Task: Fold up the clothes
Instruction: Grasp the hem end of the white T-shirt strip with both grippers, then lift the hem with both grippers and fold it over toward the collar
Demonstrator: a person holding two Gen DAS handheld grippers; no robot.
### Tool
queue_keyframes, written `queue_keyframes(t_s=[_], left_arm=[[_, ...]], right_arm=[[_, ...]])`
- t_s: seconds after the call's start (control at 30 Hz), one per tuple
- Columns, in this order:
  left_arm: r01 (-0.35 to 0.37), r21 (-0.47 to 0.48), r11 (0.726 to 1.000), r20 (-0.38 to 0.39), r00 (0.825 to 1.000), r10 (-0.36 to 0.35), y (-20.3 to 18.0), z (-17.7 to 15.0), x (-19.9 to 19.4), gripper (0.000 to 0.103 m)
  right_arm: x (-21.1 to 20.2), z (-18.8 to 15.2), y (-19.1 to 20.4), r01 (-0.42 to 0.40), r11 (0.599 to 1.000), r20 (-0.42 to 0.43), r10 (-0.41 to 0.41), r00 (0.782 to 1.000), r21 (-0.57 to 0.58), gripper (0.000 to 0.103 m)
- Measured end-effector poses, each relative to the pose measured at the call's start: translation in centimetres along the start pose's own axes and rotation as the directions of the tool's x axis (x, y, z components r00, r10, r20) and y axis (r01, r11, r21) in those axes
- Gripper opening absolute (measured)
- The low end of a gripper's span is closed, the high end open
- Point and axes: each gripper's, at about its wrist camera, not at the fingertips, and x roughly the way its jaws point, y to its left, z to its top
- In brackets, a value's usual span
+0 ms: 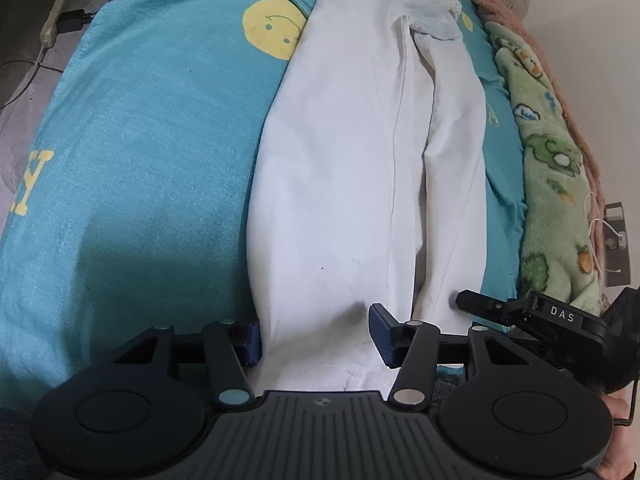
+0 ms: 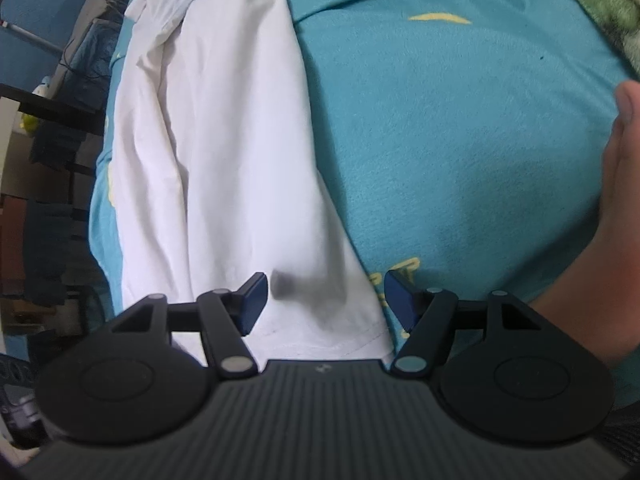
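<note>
Both grippers are held low over a white garment that is laid lengthwise, folded into a long narrow strip, on a teal bedsheet printed with a yellow smiley face. Wide-spread jaws are shown on the left gripper, with the garment's near hem lying between its blue pads; whether the pads touch the cloth cannot be told. Equally parted jaws are seen on the right gripper, set over the hem's right corner, nothing being clamped. A green patterned blanket is bunched along the sheet's right edge. Part of a hand is seen at the right wrist view's edge.
</note>
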Motion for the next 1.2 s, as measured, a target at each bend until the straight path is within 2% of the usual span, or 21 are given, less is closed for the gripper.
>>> queue_keyframes(t_s=[0.07, 0.17, 0.3, 0.37, 0.43, 0.5, 0.53, 0.57, 0.6, 0.63, 0.67, 0.7, 0.8, 0.9, 1.03, 1.2], left_arm=[[0.004, 0.005, 1.000, -0.002, 1.000, -0.004, -0.1, -0.1, 0.0, 0.041], [0.007, 0.009, 1.000, -0.006, 1.000, -0.007, -0.1, -0.1, 0.0, 0.039], [0.008, 0.013, 1.000, -0.015, 1.000, -0.008, -0.3, 0.1, 0.3, 0.042], [0.018, 0.043, 0.999, -0.019, 1.000, -0.017, -0.7, 0.0, 0.4, 0.049], [0.025, 0.087, 0.996, -0.028, 0.999, -0.022, -1.3, -0.1, 0.6, 0.048], [0.017, 0.115, 0.993, -0.031, 0.999, -0.014, -1.8, -0.2, 0.7, 0.039], [0.010, 0.125, 0.992, -0.031, 0.999, -0.006, -2.0, -0.3, 0.8, 0.027], [0.001, 0.126, 0.992, -0.029, 1.000, 0.003, -2.0, -0.4, 0.8, 0.015], [-0.007, 0.125, 0.992, -0.022, 1.000, 0.010, -1.9, -0.4, 0.6, 0.011], [-0.015, 0.123, 0.992, -0.014, 1.000, 0.016, -1.8, -0.5, 0.5, 0.010], [-0.015, 0.127, 0.992, -0.004, 1.000, 0.016, -1.9, -0.5, 0.3, 0.007], [-0.009, 0.131, 0.991, 0.010, 1.000, 0.008, -2.1, -0.6, 0.0, 0.007], [0.039, 0.094, 0.995, 0.071, 0.996, -0.046, -2.3, -0.5, -1.8, 0.006], [0.102, 0.054, 0.993, 0.153, 0.982, -0.109, -2.7, -0.5, -4.3, 0.006], [0.184, 0.030, 0.982, 0.256, 0.949, -0.186, -4.3, -0.6, -8.1, 0.005], [0.252, 0.041, 0.967, 0.339, 0.907, -0.250, -6.4, -2.0, -13.4, 0.005]], right_arm=[[0.0, -0.3, -0.1, -0.052, 0.999, -0.038, 0.052, 0.998, -0.010, 0.067], [0.0, -0.8, 0.2, -0.063, 0.997, -0.058, 0.060, 0.997, -0.044, 0.066], [0.2, -1.2, 1.3, 0.003, 0.994, -0.047, -0.008, 0.999, -0.108, 0.065], [0.4, -1.7, 2.4, 0.042, 0.980, -0.049, -0.052, 0.997, -0.193, 0.066], [0.7, -2.4, 3.6, 0.092, 0.954, -0.042, -0.108, 0.993, -0.284, 0.066], [0.9, -3.1, 4.6, 0.141, 0.926, -0.025, -0.160, 0.987, -0.351, 0.062], [0.9, -3.5, 5.0, 0.169, 0.911, -0.010, -0.186, 0.982, -0.377, 0.058], [0.9, -3.8, 5.3, 0.194, 0.895, 0.005, -0.210, 0.978, -0.401, 0.049], [0.7, -4.0, 5.5, 0.207, 0.886, 0.015, -0.220, 0.975, -0.416, 0.035], [0.4, -4.1, 5.4, 0.198, 0.888, 0.017, -0.210, 0.978, -0.414, 0.026], [0.1, -4.1, 5.4, 0.189, 0.891, 0.019, -0.199, 0.980, -0.413, 0.014], [-0.2, -4.1, 5.3, 0.180, 0.893, 0.021, -0.188, 0.982, -0.412, 0.012], [-2.2, -4.1, 5.2, 0.124, 0.913, 0.043, -0.116, 0.992, -0.388, 0.010], [-5.6, -3.7, 4.9, 0.003, 0.949, 0.070, 0.020, 0.997, -0.314, 0.009], [-9.9, -2.3, 4.9, -0.080, 0.963, 0.151, 0.122, 0.981, -0.258, 0.008], [-14.5, -1.4, 5.1, -0.162, 0.955, 0.237, 0.222, 0.946, -0.247, 0.008]])
